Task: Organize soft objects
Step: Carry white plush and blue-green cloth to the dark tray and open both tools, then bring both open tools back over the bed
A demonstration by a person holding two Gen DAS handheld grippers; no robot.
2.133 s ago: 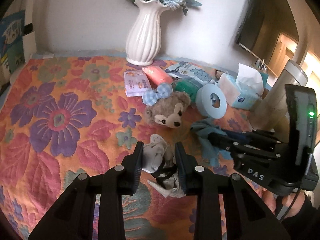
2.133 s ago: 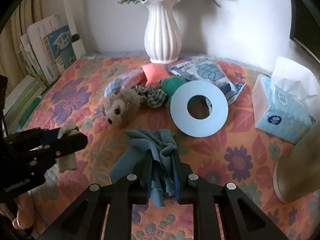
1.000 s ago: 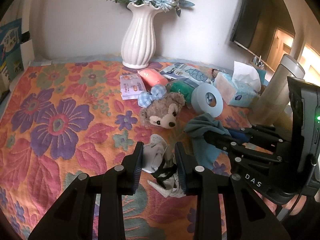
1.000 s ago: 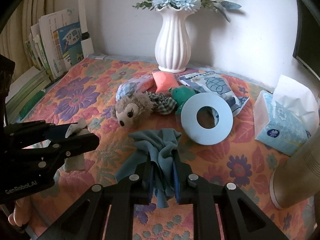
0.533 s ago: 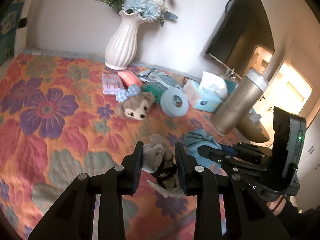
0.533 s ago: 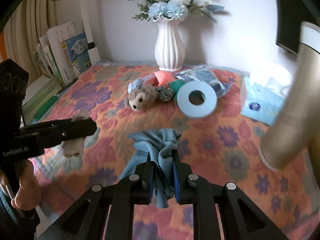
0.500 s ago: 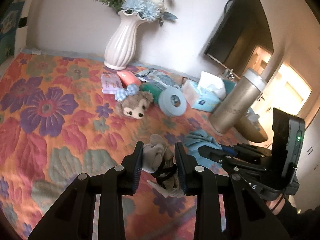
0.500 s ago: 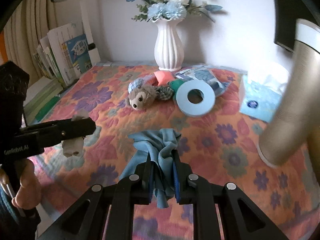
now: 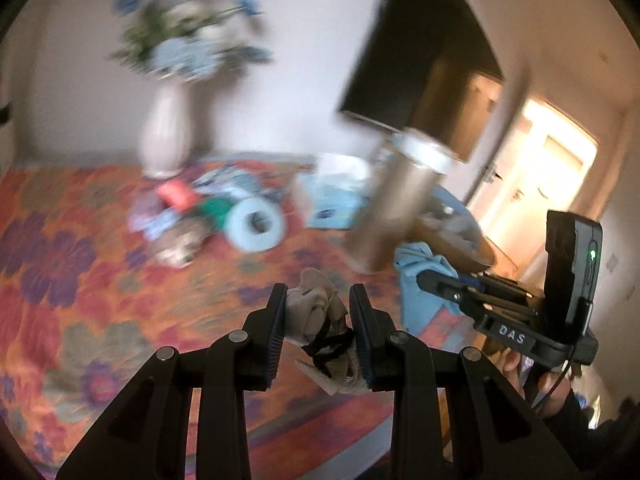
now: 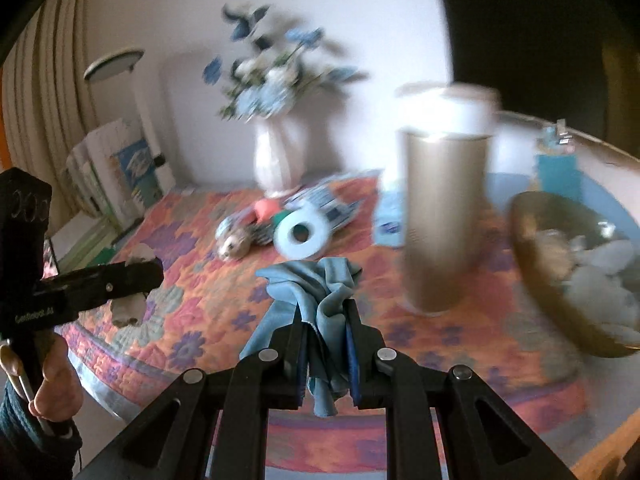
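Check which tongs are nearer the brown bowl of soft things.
Right. The right tongs, shut on the blue cloth, sit just left of the bowl; the left tongs, holding the beige sock, are farther left.

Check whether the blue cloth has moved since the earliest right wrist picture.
Yes. The blue cloth, clamped in the right gripper, has been lifted off the floral bedspread and carried rightward, past the tall cylinder toward the basket.

I am in a home room, probably a bedroom: ahead of my tool lies a bright flowered quilt (image 10: 192, 300), a white ribbed vase of blue flowers (image 10: 276, 164) behind it, stacked books (image 10: 116, 168) to my left.
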